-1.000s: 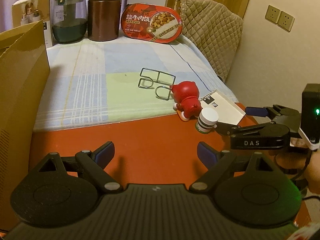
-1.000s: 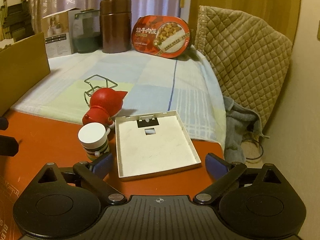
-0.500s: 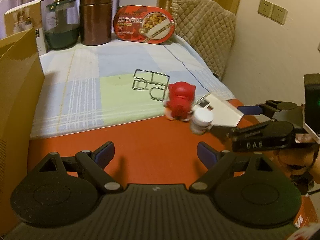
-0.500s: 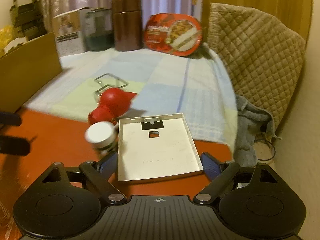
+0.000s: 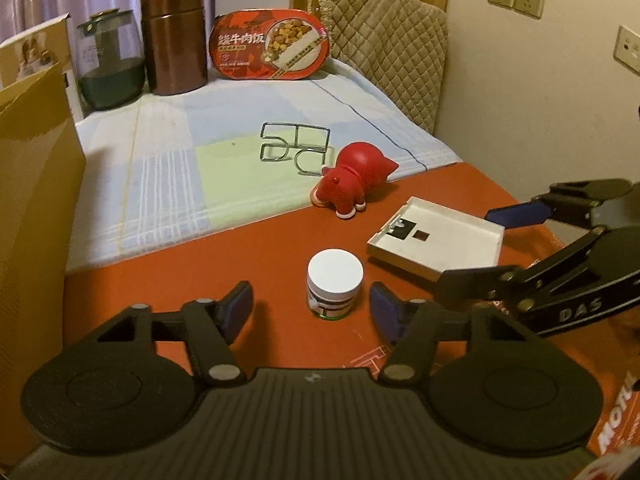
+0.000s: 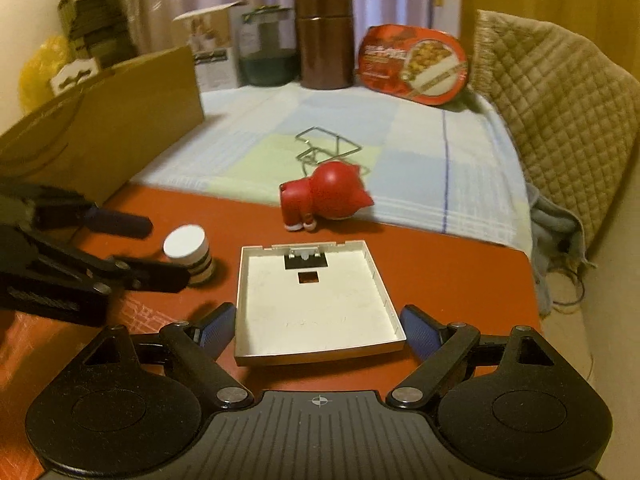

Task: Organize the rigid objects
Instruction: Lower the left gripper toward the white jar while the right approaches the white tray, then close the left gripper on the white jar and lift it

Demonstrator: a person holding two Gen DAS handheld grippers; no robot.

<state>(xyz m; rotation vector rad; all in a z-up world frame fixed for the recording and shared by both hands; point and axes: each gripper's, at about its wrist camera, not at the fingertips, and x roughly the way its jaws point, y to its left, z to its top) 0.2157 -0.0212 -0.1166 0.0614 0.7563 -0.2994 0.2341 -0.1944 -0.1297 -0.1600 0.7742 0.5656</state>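
Note:
A small white-lidded jar (image 5: 335, 284) stands on the red table between the open fingers of my left gripper (image 5: 312, 309); it also shows in the right wrist view (image 6: 190, 252). A shallow white tray (image 6: 314, 300) lies between the open fingers of my right gripper (image 6: 316, 330), its near edge level with the fingertips; it also shows in the left wrist view (image 5: 438, 238). A red toy figure (image 5: 352, 184) lies on its side at the cloth's edge. A wire rack (image 5: 296, 146) lies on the checked cloth behind it.
A cardboard box (image 5: 32, 184) stands along the left. At the back stand a brown canister (image 5: 174, 38), a glass jar (image 5: 110, 64) and a red meal box (image 5: 272, 50). A quilted chair back (image 5: 384, 48) is at the right.
My left gripper has moved right and forward so the jar now sits between its fingers. My right gripper has moved so the tray sits between its fingers. The toy figure has been turned.

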